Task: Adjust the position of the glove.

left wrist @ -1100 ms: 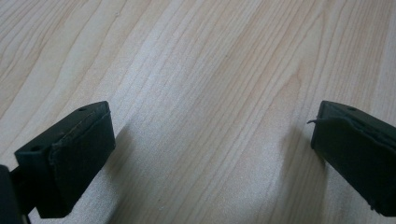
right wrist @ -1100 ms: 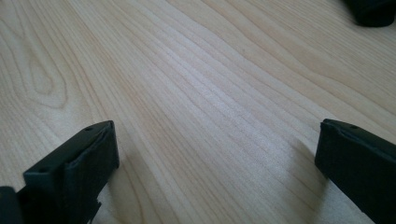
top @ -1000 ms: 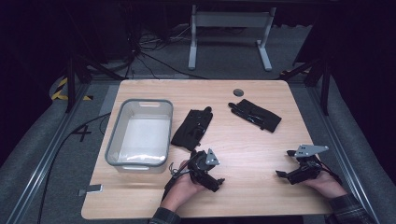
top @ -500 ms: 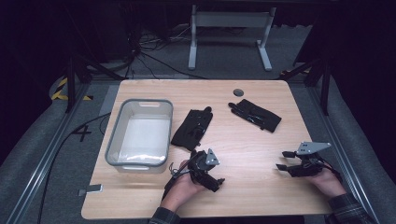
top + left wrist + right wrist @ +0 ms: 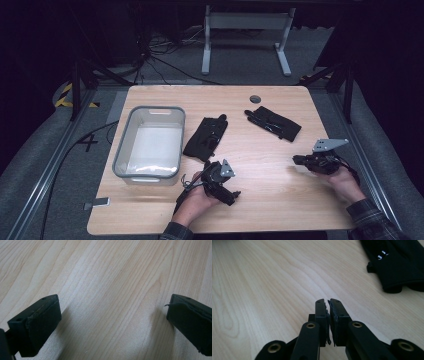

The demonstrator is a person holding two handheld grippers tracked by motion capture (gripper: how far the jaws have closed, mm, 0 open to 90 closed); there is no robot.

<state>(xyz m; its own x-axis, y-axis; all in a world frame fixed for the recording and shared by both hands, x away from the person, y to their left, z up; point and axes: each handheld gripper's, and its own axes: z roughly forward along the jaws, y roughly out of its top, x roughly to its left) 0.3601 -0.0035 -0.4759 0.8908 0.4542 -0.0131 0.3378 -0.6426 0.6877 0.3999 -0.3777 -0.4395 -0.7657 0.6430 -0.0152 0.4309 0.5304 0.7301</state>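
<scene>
Near the front edge of the wooden table (image 5: 280, 200), the left gripper (image 5: 231, 196) rested on the surface with its jaws spread wide and nothing but bare wood between them; toward the right edge, the right gripper (image 5: 296, 160) had just been closing, its pads meeting on nothing, held just above the tabletop. Farther in, one black glove (image 5: 205, 138) lay flat near the table's middle, just right of the clear plastic bin (image 5: 119, 150) that sat toward the left edge; the other black glove (image 5: 274, 123) lay toward the far right, near the right gripper but apart from it, with a small round grommet (image 5: 255, 99) close to the far edge.
</scene>
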